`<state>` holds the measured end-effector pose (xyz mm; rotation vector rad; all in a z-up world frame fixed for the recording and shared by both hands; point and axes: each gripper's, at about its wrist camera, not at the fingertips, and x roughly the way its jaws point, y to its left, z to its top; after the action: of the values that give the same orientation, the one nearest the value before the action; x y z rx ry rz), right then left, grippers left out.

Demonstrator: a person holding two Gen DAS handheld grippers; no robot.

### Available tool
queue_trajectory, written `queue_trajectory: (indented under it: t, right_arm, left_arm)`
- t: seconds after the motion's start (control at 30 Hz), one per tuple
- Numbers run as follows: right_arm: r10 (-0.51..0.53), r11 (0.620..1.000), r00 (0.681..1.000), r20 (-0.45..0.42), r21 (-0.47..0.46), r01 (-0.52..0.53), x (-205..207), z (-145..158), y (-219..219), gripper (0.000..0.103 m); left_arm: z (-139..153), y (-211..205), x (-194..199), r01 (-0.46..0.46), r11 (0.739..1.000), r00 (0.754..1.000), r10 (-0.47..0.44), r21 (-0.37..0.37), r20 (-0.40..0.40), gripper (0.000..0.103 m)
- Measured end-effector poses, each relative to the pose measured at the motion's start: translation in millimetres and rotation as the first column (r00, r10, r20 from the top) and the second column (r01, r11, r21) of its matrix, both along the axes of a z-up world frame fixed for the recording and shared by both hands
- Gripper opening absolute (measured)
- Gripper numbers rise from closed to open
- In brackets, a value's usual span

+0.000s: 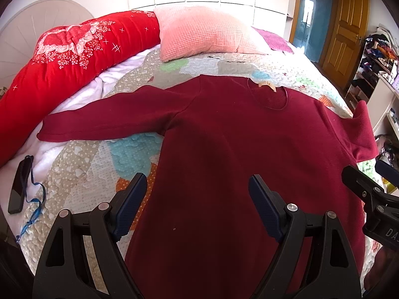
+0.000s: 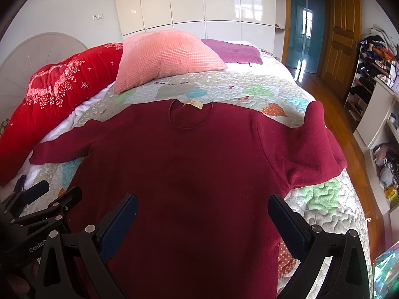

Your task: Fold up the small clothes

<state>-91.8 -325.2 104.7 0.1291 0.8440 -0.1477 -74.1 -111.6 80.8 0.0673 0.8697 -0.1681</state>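
While both tongs, left (image 1: 197, 199) and right (image 2: 203, 219), hover spread wide and empty, the maroon shirt (image 1: 237, 149) lies flat mid-bed (image 2: 274, 84), unfolded; next likely means gripping a sleeve (image 1: 99, 122).

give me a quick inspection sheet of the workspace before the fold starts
surface: bed with patchwork quilt, lumpy but flat enough.
job's things: maroon long-sleeve top spread flat, collar away from the cameras; one sleeve out straight, the other bent up near the bed edge.
clutter: pink pillow, red floral duvet, purple cloth, black phone.
grippers: left gripper open over the top's lower body; right gripper open, holding nothing.
cables: blue lanyard on the phone.
surroundings: white wardrobe, wooden door, cluttered shelves.
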Motion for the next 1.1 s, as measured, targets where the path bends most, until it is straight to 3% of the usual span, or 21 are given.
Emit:
queue_trajectory:
  t: [0.77,1.1]
  right_arm:
    - [0.022,1.0,0.998,-0.054,0.007,-0.022,31,-25,8,0.103]
    - [0.06,0.998,0.995,-0.074,0.036,-0.057,61,-44,30,0.103]
  left_arm:
    - [-14,1,25,-0.009,1.0,0.999,0.009,-0.006,-0.034,0.084]
    - [-21,30,46,-0.062,0.997,0.996,0.059,-0.042,-0.062,0.084]
